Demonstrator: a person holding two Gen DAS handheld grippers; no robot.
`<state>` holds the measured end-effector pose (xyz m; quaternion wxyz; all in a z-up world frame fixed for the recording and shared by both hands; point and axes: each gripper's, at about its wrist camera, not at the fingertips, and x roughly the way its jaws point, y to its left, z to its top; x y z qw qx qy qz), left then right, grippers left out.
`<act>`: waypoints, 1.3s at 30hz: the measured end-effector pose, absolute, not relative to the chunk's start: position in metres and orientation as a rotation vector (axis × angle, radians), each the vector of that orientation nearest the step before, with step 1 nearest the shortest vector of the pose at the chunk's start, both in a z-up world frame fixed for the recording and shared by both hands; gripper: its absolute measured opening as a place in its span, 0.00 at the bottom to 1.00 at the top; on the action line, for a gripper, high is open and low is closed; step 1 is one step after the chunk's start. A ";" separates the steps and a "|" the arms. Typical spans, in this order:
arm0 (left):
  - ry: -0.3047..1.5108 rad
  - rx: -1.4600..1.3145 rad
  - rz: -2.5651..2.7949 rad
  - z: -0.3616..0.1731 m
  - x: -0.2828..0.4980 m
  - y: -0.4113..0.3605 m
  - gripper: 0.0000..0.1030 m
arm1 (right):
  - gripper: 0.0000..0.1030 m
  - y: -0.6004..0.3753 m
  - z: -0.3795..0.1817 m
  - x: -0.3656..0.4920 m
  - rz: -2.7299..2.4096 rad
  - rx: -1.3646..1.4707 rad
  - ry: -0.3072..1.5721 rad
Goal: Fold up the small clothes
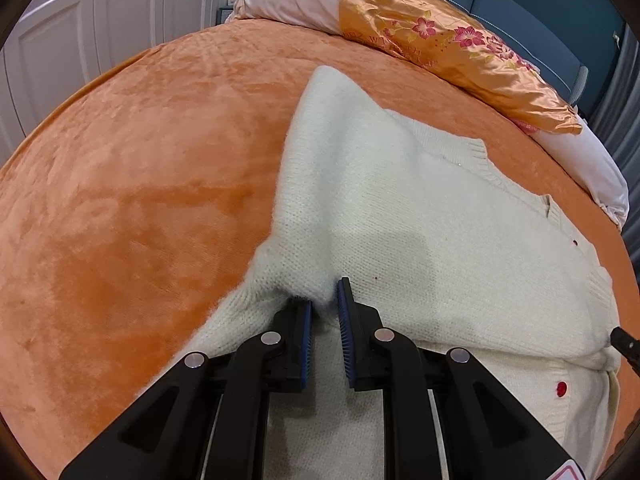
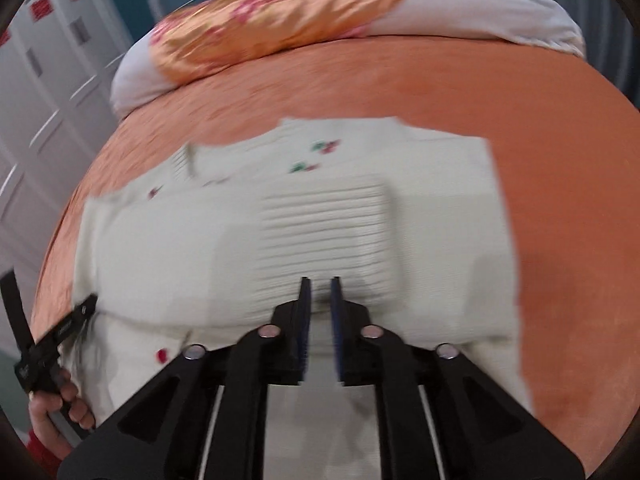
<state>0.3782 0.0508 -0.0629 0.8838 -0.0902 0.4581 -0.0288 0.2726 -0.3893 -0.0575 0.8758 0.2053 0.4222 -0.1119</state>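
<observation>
Motion blur smears the cream cardigan; its embroidery is unreadable.

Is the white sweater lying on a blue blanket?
No, the white sweater lies on an orange blanket.

Fuzzy knit cardigan on plush matt blanket (pillow cover glossy satin).

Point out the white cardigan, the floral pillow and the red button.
white cardigan (image 1: 420, 216), left wrist view, on its knitted body.
floral pillow (image 1: 440, 36), left wrist view, on its orange satin cover.
red button (image 1: 562, 389), left wrist view, on its face.
</observation>
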 end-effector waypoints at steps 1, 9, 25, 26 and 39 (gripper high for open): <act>0.955 -0.185 -0.057 -0.063 0.379 0.051 0.15 | 0.28 -0.393 -0.060 0.275 -0.230 0.451 0.887; 1.004 -0.314 -0.058 -0.047 0.387 0.069 0.15 | 0.00 -0.392 -0.060 0.293 -0.159 0.465 0.949; 0.944 -0.250 -0.010 -0.066 0.383 0.076 0.18 | 0.33 -0.400 -0.080 0.287 -0.188 0.495 0.942; 0.942 -0.255 -0.009 -0.066 0.383 0.077 0.18 | 0.25 -0.397 -0.078 0.291 -0.170 0.484 0.945; 0.968 -0.273 0.001 -0.067 0.387 0.082 0.15 | 0.06 -0.378 -0.075 0.300 -0.298 0.212 0.957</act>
